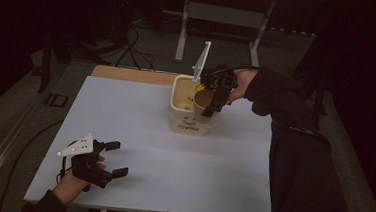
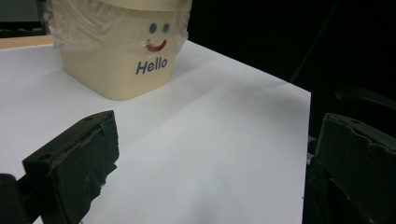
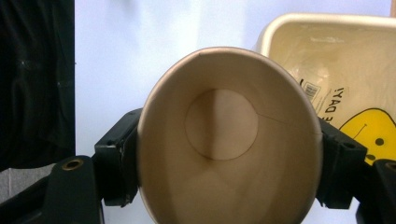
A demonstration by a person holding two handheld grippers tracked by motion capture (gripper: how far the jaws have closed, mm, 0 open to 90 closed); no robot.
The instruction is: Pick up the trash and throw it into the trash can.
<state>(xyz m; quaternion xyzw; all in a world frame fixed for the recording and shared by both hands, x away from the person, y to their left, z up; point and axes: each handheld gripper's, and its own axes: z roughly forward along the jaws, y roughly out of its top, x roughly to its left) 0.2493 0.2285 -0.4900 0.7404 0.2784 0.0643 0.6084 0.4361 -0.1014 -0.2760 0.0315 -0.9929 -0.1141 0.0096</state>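
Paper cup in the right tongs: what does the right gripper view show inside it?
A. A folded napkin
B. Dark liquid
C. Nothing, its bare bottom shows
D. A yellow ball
C: the right gripper view looks straight into the paper cup, held between the right tongs, and its round bare bottom is visible with nothing in it.

Tan cup (image 3: 229, 140) (cream bin (image 1: 180, 113))

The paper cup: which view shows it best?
The right gripper view: the paper cup is close up, its empty inside and squeezed rim visible between the jaws. The high view shows the cup small, over the bin.
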